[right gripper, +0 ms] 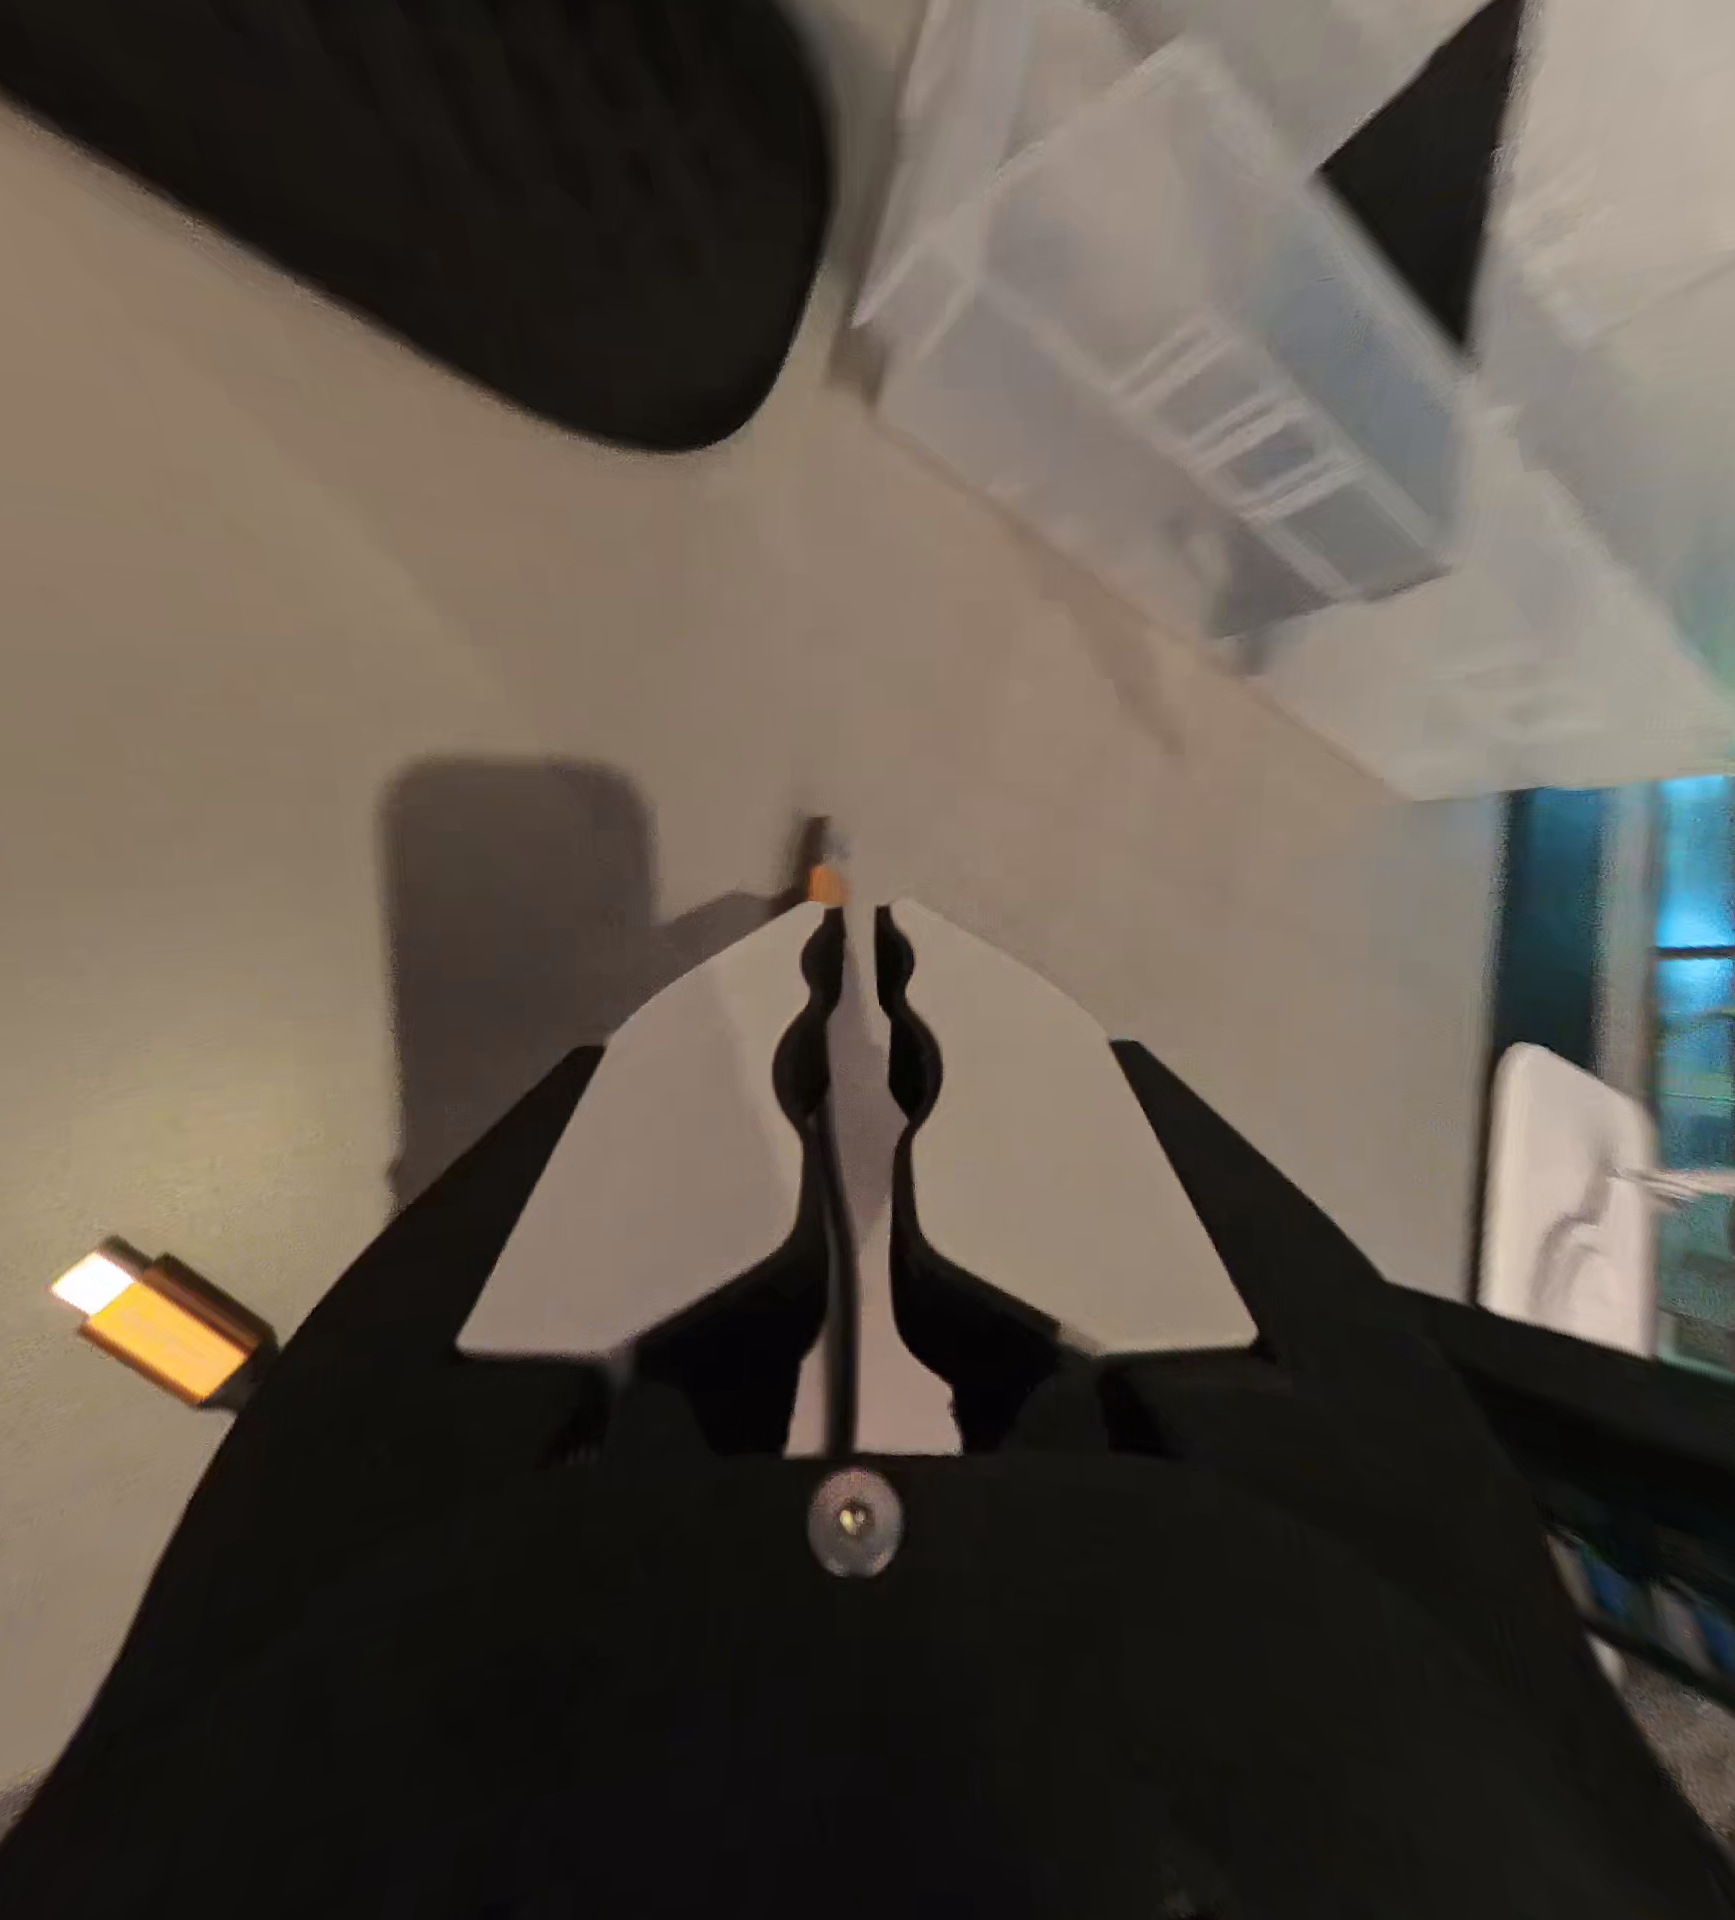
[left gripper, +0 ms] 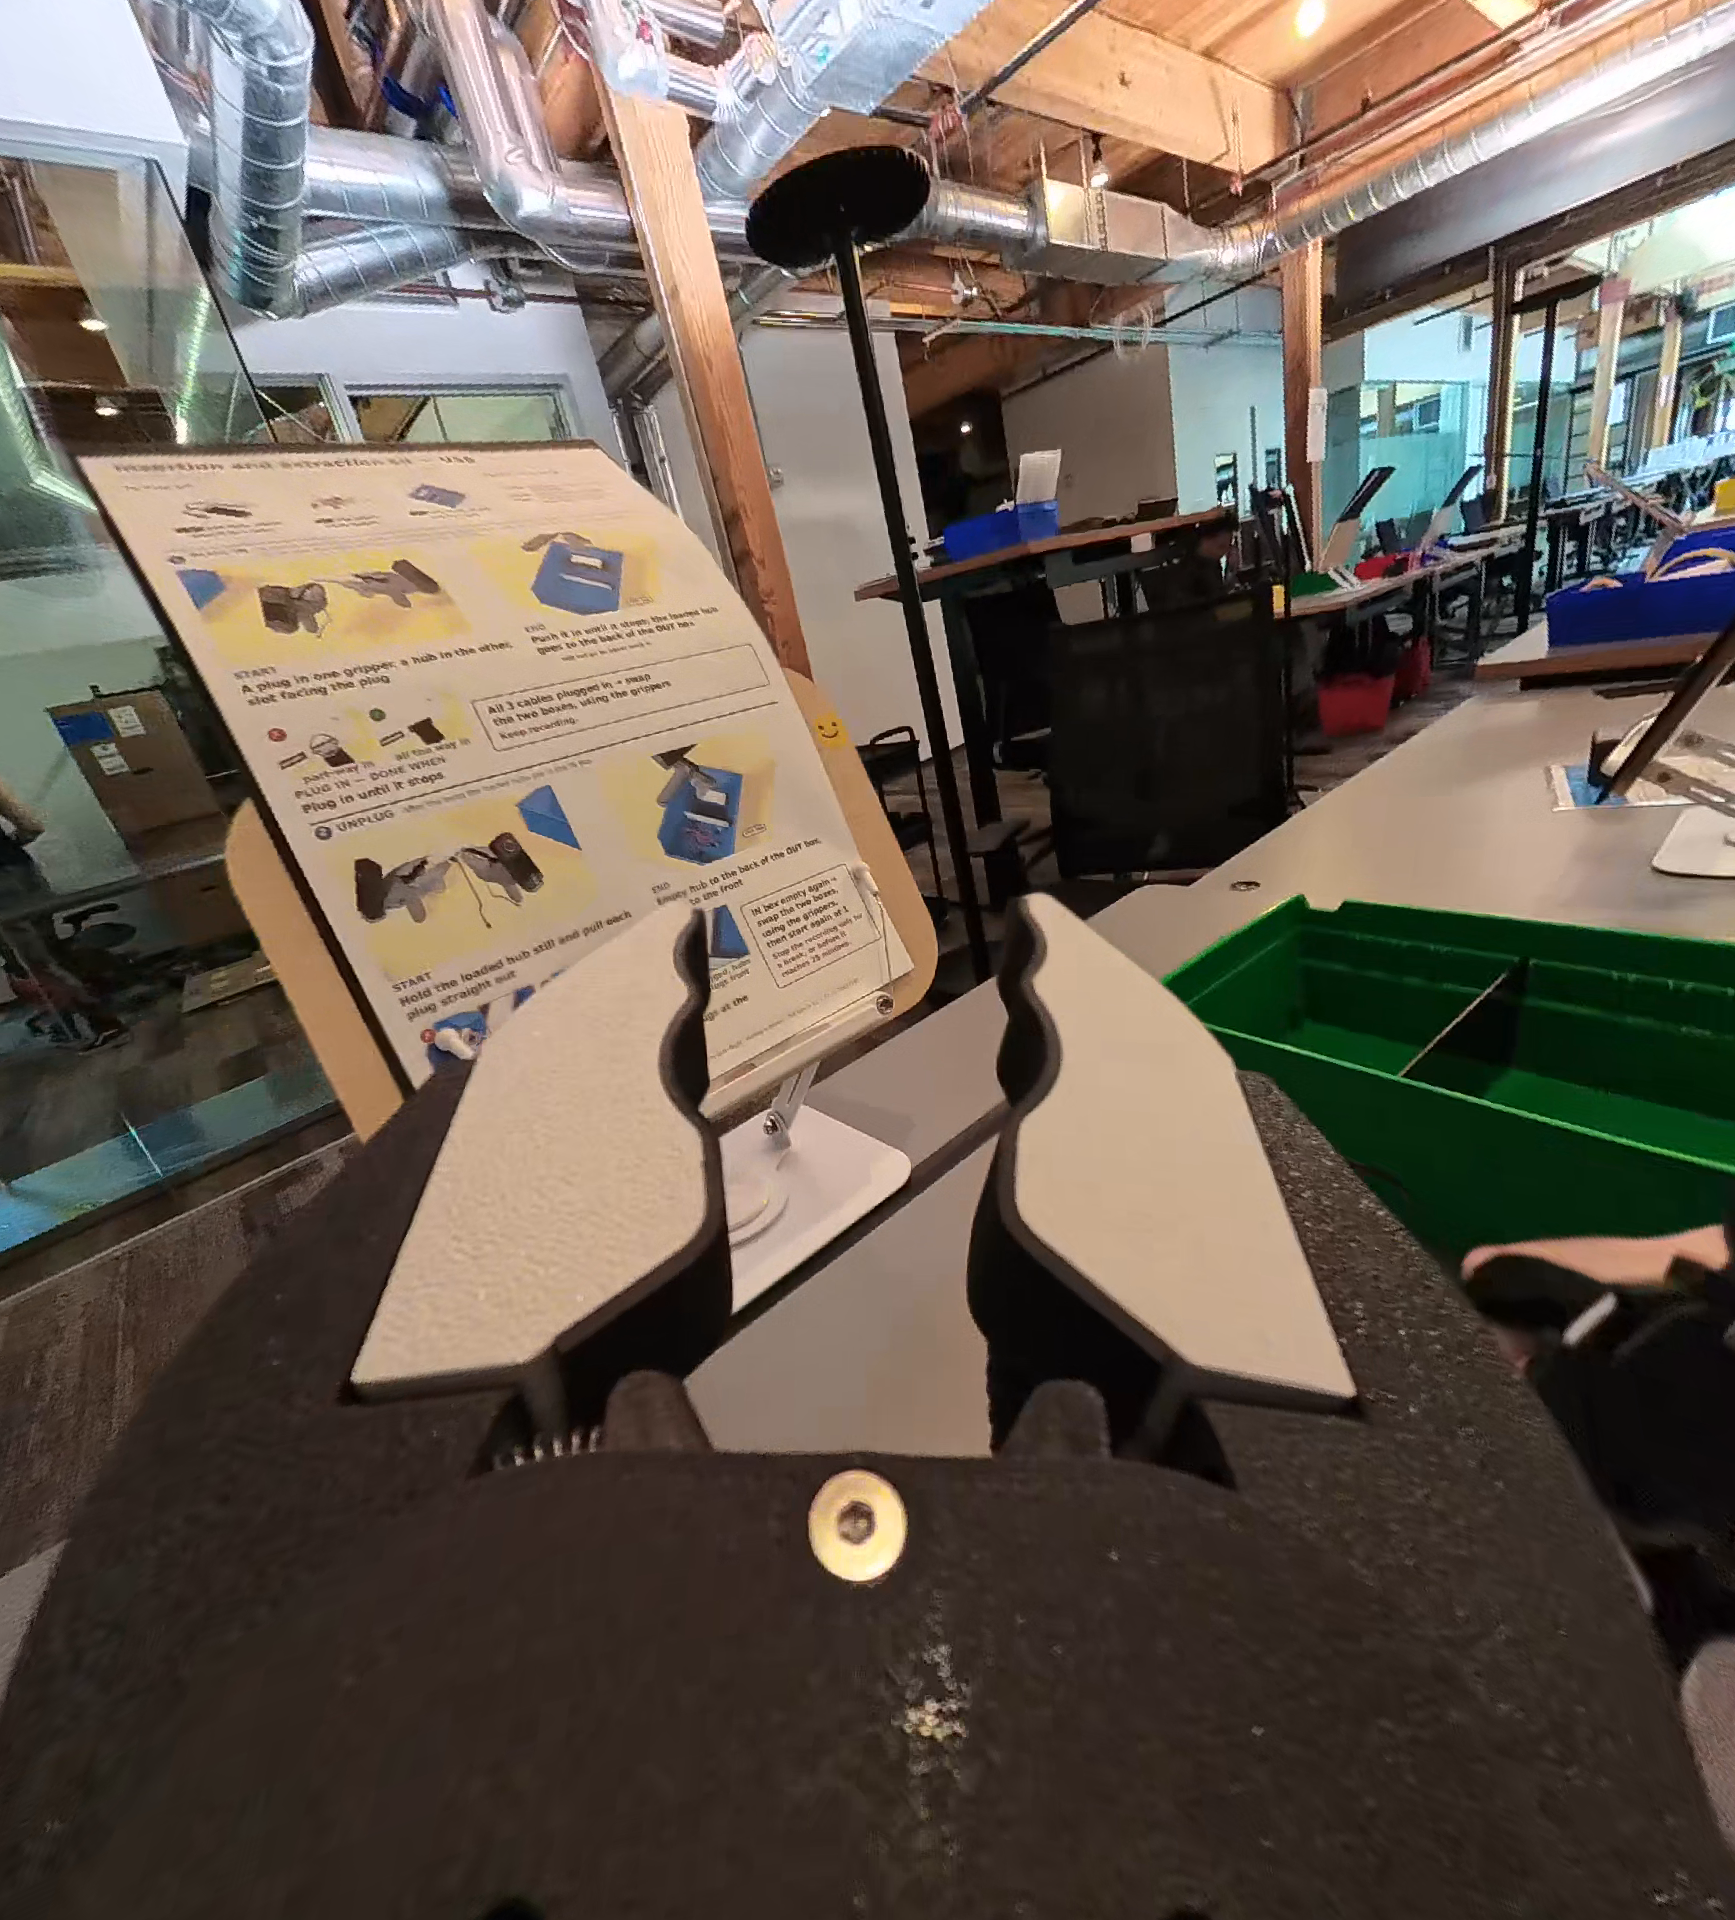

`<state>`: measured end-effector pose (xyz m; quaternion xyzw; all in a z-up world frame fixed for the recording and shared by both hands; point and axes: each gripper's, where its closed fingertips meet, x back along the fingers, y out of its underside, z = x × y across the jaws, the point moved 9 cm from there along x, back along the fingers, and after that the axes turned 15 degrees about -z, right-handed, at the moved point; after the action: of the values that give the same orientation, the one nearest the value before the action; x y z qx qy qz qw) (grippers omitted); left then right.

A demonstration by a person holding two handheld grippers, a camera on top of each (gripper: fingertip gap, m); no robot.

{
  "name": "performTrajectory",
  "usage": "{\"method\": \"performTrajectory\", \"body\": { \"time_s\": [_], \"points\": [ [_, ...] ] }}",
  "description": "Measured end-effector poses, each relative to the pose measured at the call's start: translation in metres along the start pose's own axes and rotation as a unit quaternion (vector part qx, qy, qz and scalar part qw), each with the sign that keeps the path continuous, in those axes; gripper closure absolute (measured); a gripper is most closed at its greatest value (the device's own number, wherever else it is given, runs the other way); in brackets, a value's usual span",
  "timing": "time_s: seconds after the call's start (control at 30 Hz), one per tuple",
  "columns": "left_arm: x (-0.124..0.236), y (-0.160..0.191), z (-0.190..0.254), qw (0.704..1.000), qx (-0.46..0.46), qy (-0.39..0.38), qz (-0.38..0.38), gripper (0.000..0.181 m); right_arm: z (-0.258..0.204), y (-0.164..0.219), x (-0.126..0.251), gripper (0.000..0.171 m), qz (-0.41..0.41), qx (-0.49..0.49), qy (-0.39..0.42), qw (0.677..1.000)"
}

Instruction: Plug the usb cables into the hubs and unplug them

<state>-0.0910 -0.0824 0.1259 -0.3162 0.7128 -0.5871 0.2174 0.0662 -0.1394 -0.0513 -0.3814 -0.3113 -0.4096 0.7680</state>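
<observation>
In the left wrist view my left gripper is open and empty, held above the grey table and facing an instruction board. In the right wrist view, which is blurred, my right gripper is shut on a thin black USB cable that runs up between the jaws. The cable's orange plug sticks out just past the fingertips, above the beige tabletop. A second orange USB plug with a bright metal tip hangs beside the gripper's left side. I see no hub in either view.
An instruction board on a white stand is straight ahead of the left gripper. A green divided bin sits to its right, with a person's hand near it. A clear plastic box and a black object lie beyond the right gripper. The gap from one gripper's tips to the other's is roughly 25 centimeters.
</observation>
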Motion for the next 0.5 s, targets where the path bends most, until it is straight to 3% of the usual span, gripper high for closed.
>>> {"method": "performTrajectory", "body": {
  "time_s": [0.2,0.37,0.5],
  "points": [
    [-0.007,0.004,0.004,1.0,-0.007,0.011,-0.027,0.128,-0.005,0.01,-0.031,0.153,-0.053,-0.066,-0.059,0.995],
    [-0.017,0.007,0.016,0.997,-0.037,0.022,-0.056,0.128,0.0,0.016,-0.037,0.161,-0.056,-0.168,-0.132,0.975],
    [-0.02,0.006,0.023,0.996,-0.054,0.018,-0.068,0.128,-0.003,0.014,-0.034,0.162,-0.061,-0.102,-0.101,0.988]
  ]
}}
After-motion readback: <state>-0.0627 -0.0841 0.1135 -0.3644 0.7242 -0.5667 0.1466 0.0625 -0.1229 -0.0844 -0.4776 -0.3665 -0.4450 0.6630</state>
